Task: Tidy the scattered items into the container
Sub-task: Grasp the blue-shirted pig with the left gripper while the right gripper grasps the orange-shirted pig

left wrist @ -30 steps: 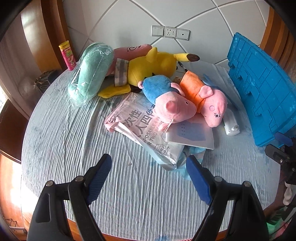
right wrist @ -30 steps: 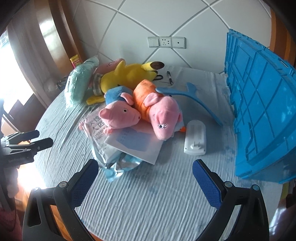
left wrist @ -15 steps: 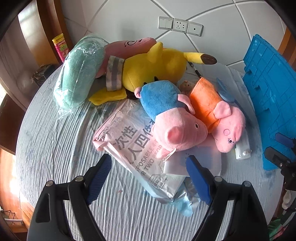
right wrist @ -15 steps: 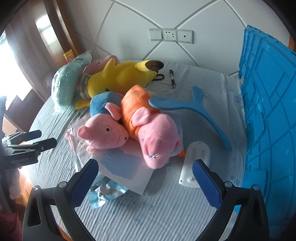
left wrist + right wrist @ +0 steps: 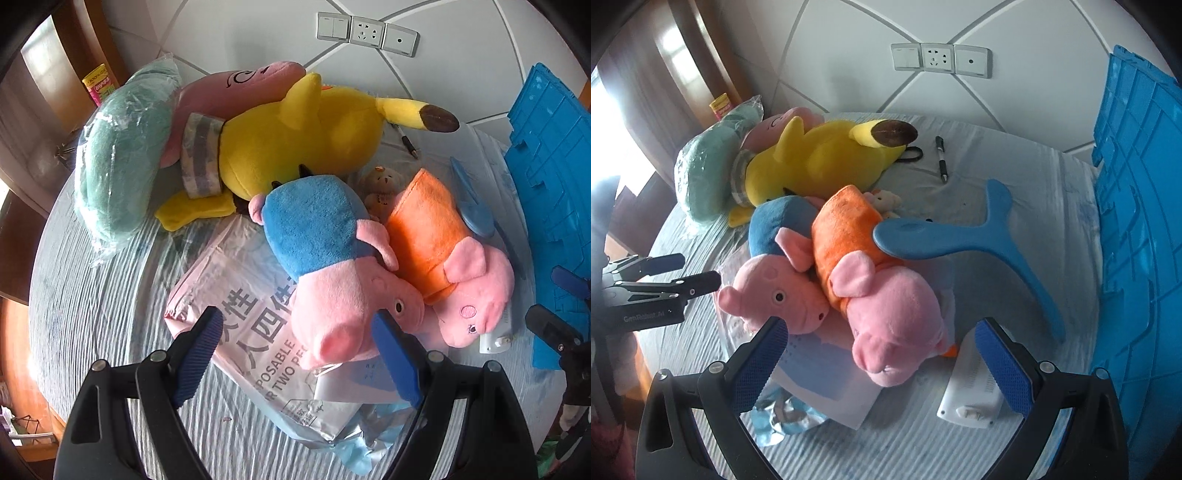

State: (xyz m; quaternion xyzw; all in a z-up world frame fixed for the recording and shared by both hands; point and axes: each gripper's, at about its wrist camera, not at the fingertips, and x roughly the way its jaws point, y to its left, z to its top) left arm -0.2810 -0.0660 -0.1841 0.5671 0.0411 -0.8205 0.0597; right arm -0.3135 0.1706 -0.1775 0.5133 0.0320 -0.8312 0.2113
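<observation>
A heap of toys lies on a round table. The pink pig plush in blue (image 5: 332, 266) (image 5: 775, 280) rests beside the pig plush in orange (image 5: 443, 251) (image 5: 879, 295). Behind them lie a yellow plush (image 5: 295, 147) (image 5: 820, 158), a pink plush (image 5: 236, 88) and a bagged green cushion (image 5: 118, 158) (image 5: 705, 173). My left gripper (image 5: 295, 350) is open, its fingers either side of the blue pig's snout, over a printed plastic packet (image 5: 255, 332). My right gripper (image 5: 882, 354) is open around the orange pig's head. The blue crate (image 5: 1137, 236) (image 5: 550, 192) stands at the right.
A blue three-armed plastic piece (image 5: 960, 240), a black pen (image 5: 941, 158), a white device (image 5: 971, 387) and a white sheet (image 5: 827, 387) lie on the striped tablecloth (image 5: 92, 295). A small brown bear (image 5: 380, 188) sits between the pigs. Wall sockets (image 5: 940, 59) are behind; a yellow can (image 5: 98, 86) stands far left.
Both grippers have moved forward and lower toward the pile. The two pigs now fill the space between the fingers. Both stay open, and nothing has been taken hold of.
</observation>
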